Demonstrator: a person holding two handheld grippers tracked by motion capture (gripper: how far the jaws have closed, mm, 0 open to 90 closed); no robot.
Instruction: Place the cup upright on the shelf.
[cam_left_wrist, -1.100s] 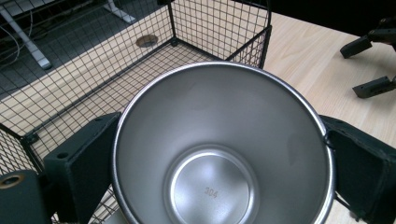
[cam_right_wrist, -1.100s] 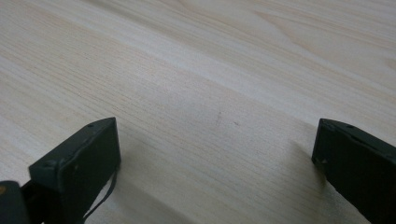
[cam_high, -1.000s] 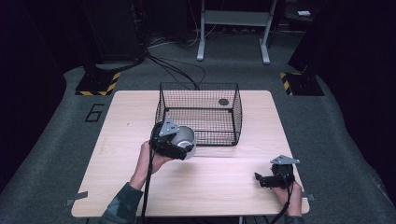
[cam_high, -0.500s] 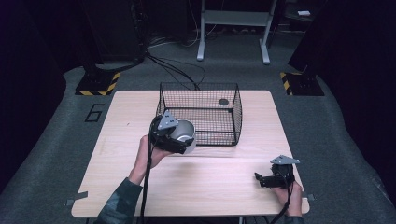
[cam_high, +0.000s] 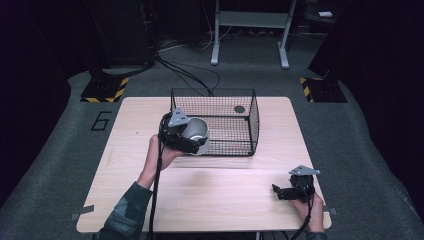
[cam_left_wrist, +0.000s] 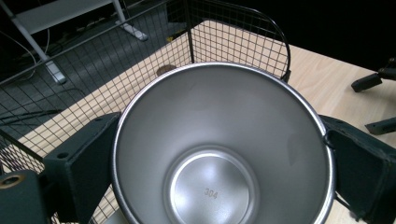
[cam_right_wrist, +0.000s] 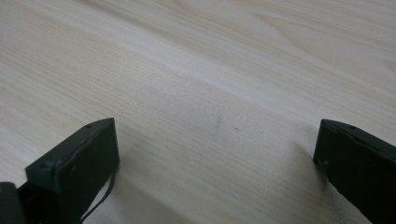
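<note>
Wooden table bore wire basket; steel cup, base cut off, lay clamped in left gripper at basket's near-left corner, mouth facing cam. Right gripper jaws apart.

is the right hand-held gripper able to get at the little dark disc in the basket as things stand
Probably yes. The wire basket is open on top and the disc lies uncovered at its far side. The right hand-held gripper is open and holds nothing, though it would have to reach over the near wall.
</note>
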